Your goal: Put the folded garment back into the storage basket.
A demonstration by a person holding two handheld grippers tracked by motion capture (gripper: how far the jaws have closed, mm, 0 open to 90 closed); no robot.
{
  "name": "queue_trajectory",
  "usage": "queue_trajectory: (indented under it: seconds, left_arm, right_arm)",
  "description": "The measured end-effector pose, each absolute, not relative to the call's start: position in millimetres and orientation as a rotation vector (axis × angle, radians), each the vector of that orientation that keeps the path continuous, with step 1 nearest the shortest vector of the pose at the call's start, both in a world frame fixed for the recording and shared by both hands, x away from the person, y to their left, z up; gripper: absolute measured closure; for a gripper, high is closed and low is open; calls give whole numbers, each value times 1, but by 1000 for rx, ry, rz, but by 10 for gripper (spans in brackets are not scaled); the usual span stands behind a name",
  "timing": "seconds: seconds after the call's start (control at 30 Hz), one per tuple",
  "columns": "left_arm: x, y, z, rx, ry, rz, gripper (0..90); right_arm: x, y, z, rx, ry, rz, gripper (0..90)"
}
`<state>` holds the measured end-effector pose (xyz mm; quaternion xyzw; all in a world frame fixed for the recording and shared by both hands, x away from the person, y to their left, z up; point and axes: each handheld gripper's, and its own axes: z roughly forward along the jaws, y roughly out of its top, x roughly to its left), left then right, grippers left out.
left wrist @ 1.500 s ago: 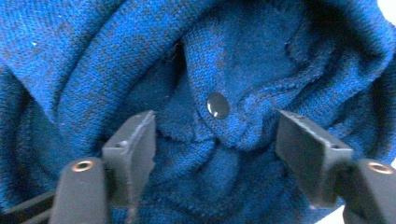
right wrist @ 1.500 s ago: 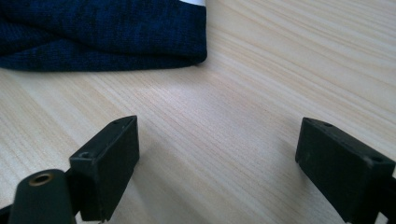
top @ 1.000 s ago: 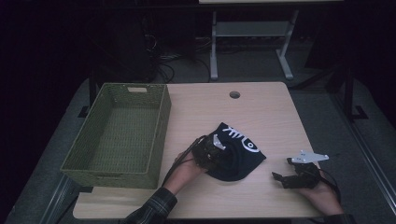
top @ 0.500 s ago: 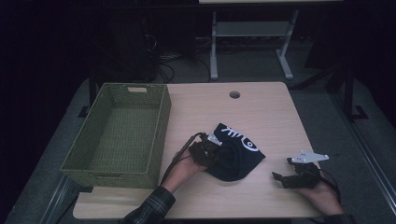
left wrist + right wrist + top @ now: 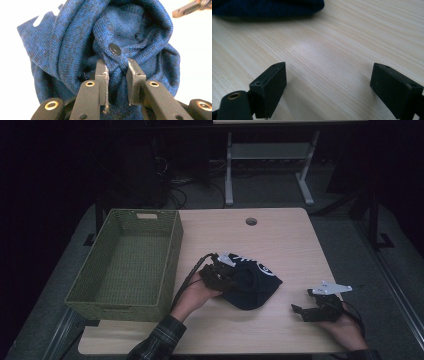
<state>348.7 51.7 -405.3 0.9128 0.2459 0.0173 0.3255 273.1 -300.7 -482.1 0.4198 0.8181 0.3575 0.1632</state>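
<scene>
The left gripper [image 5: 117, 72] is pinching a fold of the blue sweater [image 5: 75, 37] — the right gripper [image 5: 328, 87] is resting wide open near the table's [image 5: 280, 240] front right corner, gripping nothing.

Plaid sleeve [image 5: 157, 342]; black hand-held gripper [image 5: 117, 72], brass-ringed screws, trailing cable.

Blue knit garment [image 5: 75, 45], white markings, black button [image 5: 115, 49]; green woven basket [image 5: 125, 260]; pale wood-grain table [image 5: 352, 37].

The left gripper [image 5: 117, 71], at centre frame in the high view, has its jaws pinched nearly together (cloth between them). The right gripper [image 5: 303, 310], lower right, rests with jaws spread wide.
</scene>
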Motion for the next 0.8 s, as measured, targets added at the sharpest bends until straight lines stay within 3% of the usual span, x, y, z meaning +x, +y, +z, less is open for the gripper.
queue_trajectory:
  seconds: [0.8]
  left_arm:
    - [366, 74, -341, 2326, 647, 95, 736]
  right_arm:
    - [273, -301, -482, 1193, 2337, 1019, 131]
